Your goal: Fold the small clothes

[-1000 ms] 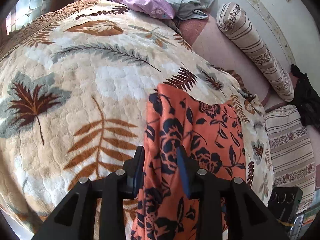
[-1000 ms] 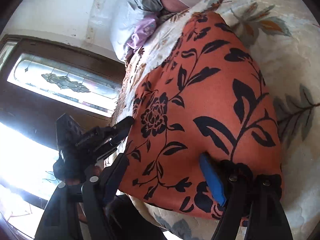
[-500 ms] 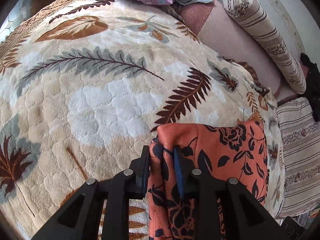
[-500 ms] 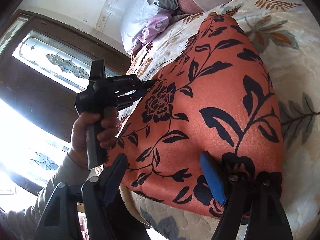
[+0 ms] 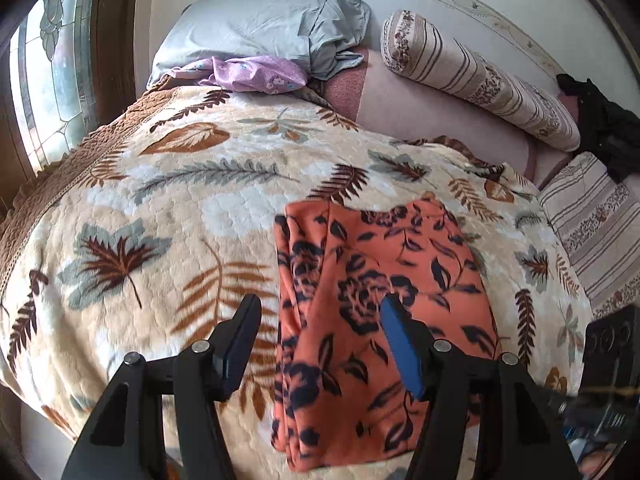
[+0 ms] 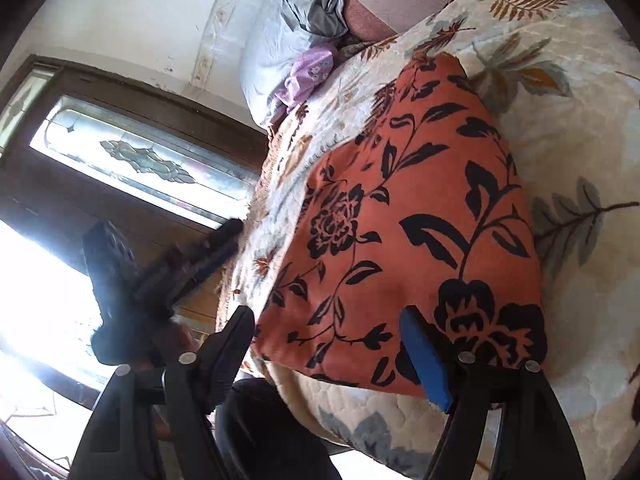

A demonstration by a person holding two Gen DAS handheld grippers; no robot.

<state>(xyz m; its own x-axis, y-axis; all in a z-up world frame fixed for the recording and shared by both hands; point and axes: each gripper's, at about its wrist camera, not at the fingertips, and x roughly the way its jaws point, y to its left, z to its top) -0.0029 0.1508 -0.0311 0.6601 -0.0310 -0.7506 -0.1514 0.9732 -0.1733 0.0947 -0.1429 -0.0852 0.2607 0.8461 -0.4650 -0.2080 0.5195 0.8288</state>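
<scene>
Left wrist view shows the folded orange cloth (image 5: 380,320) flat on the leafy blanket (image 5: 160,240), its long side running from near the camera toward the pillows (image 5: 256,28). The left gripper (image 5: 320,344) has just been opening and holds nothing. The right gripper (image 6: 328,356) is spread wide above the cloth's near edge.

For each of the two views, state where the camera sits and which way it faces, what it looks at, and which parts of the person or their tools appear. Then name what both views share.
Left wrist: sits on the left claw, facing down across the bed at the orange floral garment; its own open fingers show.
Right wrist: sits on the right claw, facing along the garment towards the window; its own fingers and the blurred left claw show.
Shared: garment, leaf-print blanket, purple cloth.
</scene>
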